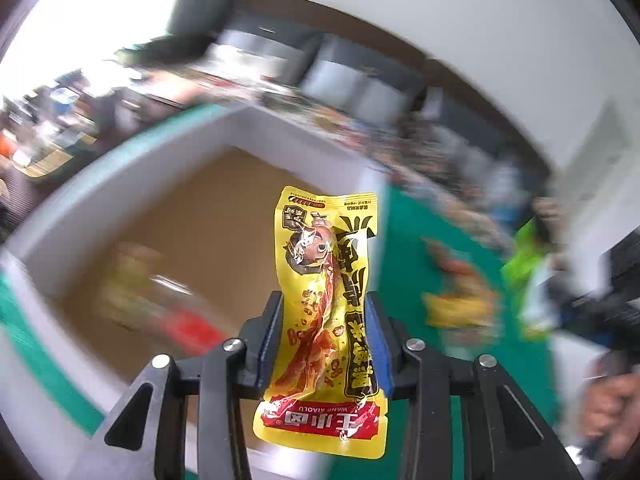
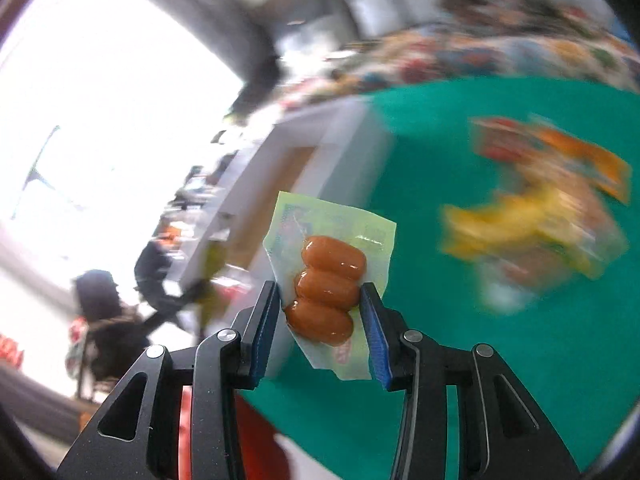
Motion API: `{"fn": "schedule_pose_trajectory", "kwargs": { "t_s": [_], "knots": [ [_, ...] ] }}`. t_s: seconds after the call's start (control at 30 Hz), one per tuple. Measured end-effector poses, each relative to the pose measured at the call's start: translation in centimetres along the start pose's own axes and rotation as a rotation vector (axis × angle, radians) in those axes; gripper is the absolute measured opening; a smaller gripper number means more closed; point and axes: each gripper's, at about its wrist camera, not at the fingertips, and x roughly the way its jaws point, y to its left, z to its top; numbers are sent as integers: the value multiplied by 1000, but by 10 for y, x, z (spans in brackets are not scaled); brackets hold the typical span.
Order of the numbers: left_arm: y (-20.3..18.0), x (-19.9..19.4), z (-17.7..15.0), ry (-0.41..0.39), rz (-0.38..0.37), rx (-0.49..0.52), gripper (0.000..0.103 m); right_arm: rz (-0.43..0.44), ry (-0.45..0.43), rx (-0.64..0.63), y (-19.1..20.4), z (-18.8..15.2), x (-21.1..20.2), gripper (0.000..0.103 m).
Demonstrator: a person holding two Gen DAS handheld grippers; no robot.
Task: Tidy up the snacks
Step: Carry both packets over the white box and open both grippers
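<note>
My left gripper [image 1: 325, 300] is shut on a yellow snack packet [image 1: 328, 304] with red print, held upright over the right wall of a white box [image 1: 100, 184] with a brown cardboard floor. Blurred snack packets [image 1: 160, 300] lie inside the box. My right gripper [image 2: 320, 292] is shut on a clear packet of three small sausages [image 2: 328, 284], held above the green table [image 2: 460, 360]. The white box [image 2: 320, 152] shows to the left in the right wrist view. A blurred pile of loose snacks [image 2: 540, 220] lies on the table at the right.
The green table cover [image 1: 420, 260] runs right of the box, with loose yellow and orange packets [image 1: 460, 300] on it. A green and white packet [image 1: 528, 280] and the other hand [image 1: 612, 408] show at the far right. A cluttered room lies behind.
</note>
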Motion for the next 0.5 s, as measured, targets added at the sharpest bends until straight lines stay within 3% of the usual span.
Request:
{"fn": "schedule_pose_trajectory", "kwargs": {
  "t_s": [0.03,0.07,0.1,0.17,0.2,0.33,0.4,0.5],
  "knots": [
    [14,5,7,3,79,9,47,33,-2,-14,25,12,19,45],
    [27,11,13,10,155,16,58,48,-8,-32,48,18,34,48],
    [39,18,17,13,218,26,69,46,-18,-49,67,26,50,63],
    [55,27,19,14,333,71,72,12,-17,-64,96,41,80,81],
    [59,28,17,10,360,98,72,-5,-15,-71,102,44,86,80],
    [48,37,5,-60,376,218,75,-54,-42,-133,101,38,84,80],
    [43,41,-2,-92,345,254,80,-117,-36,-165,80,25,81,80],
    [22,46,-9,-133,380,365,80,-260,-6,-180,24,-13,70,80]
  ]
}}
